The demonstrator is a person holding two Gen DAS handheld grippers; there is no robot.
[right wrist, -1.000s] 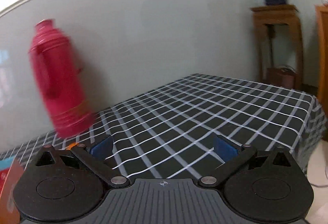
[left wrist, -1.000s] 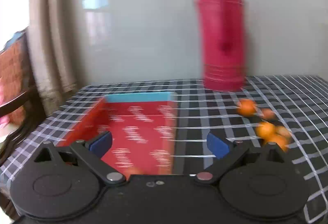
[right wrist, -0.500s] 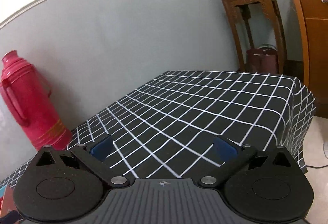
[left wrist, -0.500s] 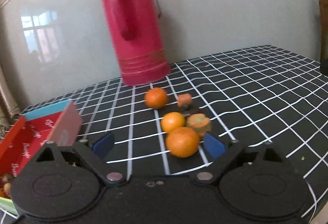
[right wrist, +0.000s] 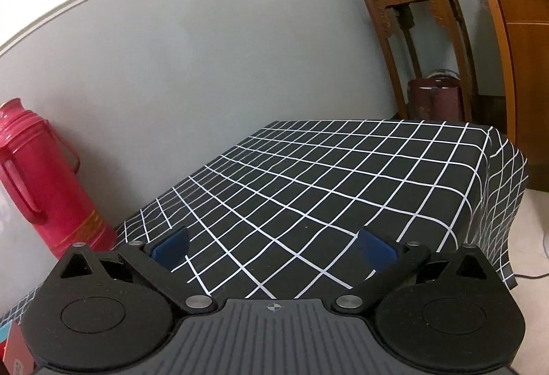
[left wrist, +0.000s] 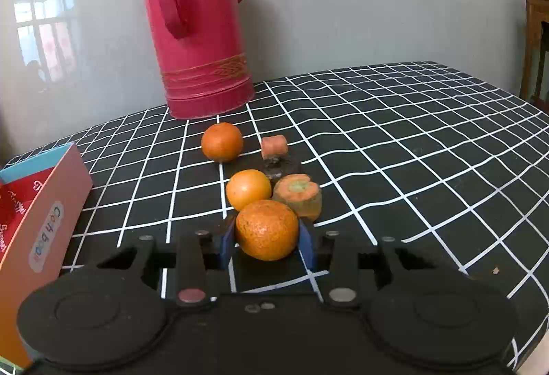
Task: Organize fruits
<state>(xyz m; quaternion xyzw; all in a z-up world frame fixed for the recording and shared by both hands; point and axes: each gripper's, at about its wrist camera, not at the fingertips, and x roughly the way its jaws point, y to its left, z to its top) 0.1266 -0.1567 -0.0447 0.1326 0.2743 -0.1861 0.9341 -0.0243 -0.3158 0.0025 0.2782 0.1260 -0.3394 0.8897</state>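
In the left wrist view my left gripper (left wrist: 267, 242) is shut on the nearest orange (left wrist: 266, 229), its blue pads touching both sides. A second orange (left wrist: 247, 189) lies just behind it, beside a cut carrot stub (left wrist: 299, 197). A third orange (left wrist: 221, 141) and a small carrot piece (left wrist: 273, 144) lie farther back, with a dark scrap (left wrist: 278, 167) between the pieces. A red box (left wrist: 41, 213) stands open at the left. In the right wrist view my right gripper (right wrist: 272, 246) is open and empty above the checked tablecloth (right wrist: 326, 189).
A tall red thermos (left wrist: 195, 21) stands at the back against the grey wall; it also shows in the right wrist view (right wrist: 41, 182). A wooden plant stand (right wrist: 415, 31) and a wooden cabinet (right wrist: 518, 48) stand beyond the table's right edge.
My left gripper has swung right from the red box to the fruit, moved in and closed on the nearest orange. My right gripper has turned right, staying open.
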